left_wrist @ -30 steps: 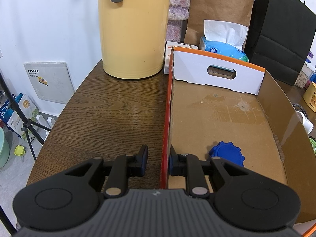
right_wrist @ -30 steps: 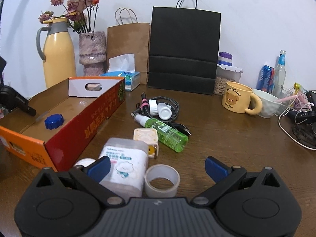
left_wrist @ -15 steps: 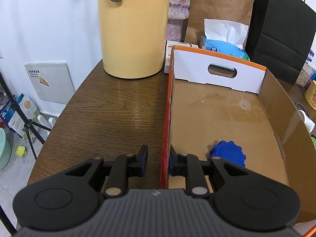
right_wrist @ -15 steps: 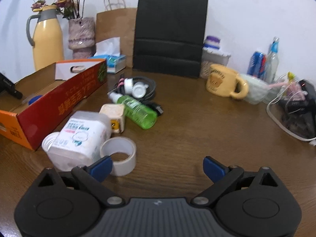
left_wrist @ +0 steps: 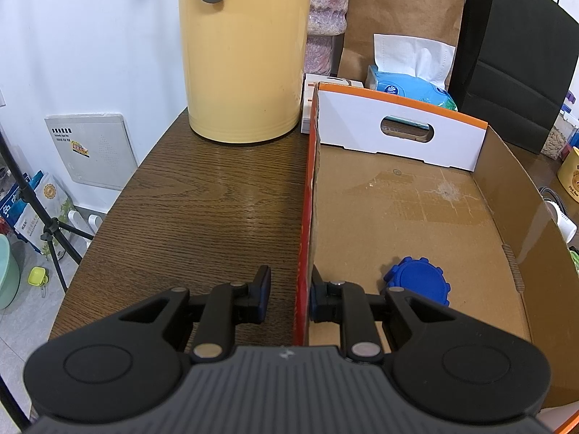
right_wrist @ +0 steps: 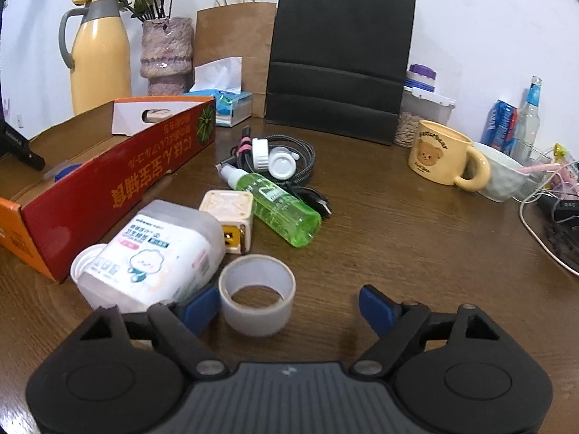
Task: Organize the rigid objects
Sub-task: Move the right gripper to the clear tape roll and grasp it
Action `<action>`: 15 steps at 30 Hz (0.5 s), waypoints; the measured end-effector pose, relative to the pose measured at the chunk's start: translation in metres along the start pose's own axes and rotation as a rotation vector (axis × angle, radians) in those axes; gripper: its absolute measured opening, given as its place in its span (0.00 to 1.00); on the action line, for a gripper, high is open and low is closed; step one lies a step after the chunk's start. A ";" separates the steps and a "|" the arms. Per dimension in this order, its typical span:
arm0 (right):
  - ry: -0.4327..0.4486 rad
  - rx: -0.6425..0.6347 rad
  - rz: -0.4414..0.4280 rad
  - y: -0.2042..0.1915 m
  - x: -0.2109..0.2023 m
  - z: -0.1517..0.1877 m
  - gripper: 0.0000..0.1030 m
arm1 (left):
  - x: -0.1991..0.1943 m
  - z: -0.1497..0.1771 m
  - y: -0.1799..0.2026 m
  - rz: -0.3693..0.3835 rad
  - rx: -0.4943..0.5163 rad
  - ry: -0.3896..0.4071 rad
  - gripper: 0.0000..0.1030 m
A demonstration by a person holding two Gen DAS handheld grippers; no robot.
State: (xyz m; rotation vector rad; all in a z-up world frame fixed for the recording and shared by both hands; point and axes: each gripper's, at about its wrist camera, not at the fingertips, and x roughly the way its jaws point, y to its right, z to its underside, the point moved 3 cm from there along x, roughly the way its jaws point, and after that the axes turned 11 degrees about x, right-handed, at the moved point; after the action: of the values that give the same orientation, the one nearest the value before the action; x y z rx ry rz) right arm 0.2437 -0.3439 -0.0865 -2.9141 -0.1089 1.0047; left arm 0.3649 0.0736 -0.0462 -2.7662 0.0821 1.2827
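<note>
Left gripper [left_wrist: 287, 291]: fingers straddle the left wall of the cardboard box [left_wrist: 305, 217], one pad outside, one inside. The inner pad appears to touch the wall; a sliver of tabletop shows between the outer pad and the wall, so whether the clamp is firm cannot be told.

Right gripper [right_wrist: 289, 309]: fingers spread wide, holding nothing, low over the tabletop [right_wrist: 398, 224]. The tape roll [right_wrist: 257, 294] stands on its edge-face between them, close to the left finger.

Items awaiting sorting, just left of and beyond the tape: white swab jar [right_wrist: 152, 253] lying on its side, cream plug cube [right_wrist: 228, 218], green spray bottle [right_wrist: 277, 208], white caps on a coiled cable [right_wrist: 275, 161]. Already boxed: blue cap [left_wrist: 418, 284], near the front.

Step in hand, as judged: grasp the tape roll. Advice: shift the gripper leftward to centre the roll, close across its outer wall, and lift straight so the jar is not nudged.

Edges and room: the red box wall [right_wrist: 119, 181] must be cleared on the carry. The box floor is mostly bare toward the far end. Open tabletop lies to the right, before the bear mug [right_wrist: 443, 161].
</note>
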 end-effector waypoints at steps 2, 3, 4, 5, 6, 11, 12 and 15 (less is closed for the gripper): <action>-0.003 -0.006 -0.014 -0.002 0.004 -0.003 0.66 | 0.000 0.000 0.000 0.000 0.000 0.000 0.20; -0.007 -0.007 -0.022 -0.004 0.006 -0.004 0.61 | 0.000 0.000 0.001 0.000 0.000 0.000 0.20; -0.013 -0.012 -0.027 -0.005 0.009 -0.005 0.51 | 0.000 0.000 0.000 0.000 0.000 0.000 0.20; -0.011 -0.013 -0.034 -0.007 0.010 -0.006 0.42 | 0.000 0.000 0.000 -0.001 0.000 0.000 0.20; -0.012 -0.011 -0.042 -0.009 0.011 -0.008 0.42 | 0.000 0.000 0.001 0.000 0.001 0.000 0.20; -0.007 -0.038 -0.034 -0.016 0.011 -0.009 0.41 | 0.000 0.000 0.000 0.000 0.000 -0.001 0.20; -0.003 -0.040 -0.033 -0.017 0.011 -0.010 0.41 | 0.000 0.000 0.001 -0.001 0.001 0.000 0.20; 0.005 -0.045 -0.028 -0.017 0.008 -0.011 0.41 | 0.000 0.000 0.001 -0.001 0.000 0.000 0.20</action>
State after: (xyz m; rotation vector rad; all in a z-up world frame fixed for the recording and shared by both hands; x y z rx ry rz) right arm 0.2564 -0.3268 -0.0813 -2.9467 -0.1738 1.0038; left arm 0.3648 0.0727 -0.0462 -2.7659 0.0813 1.2818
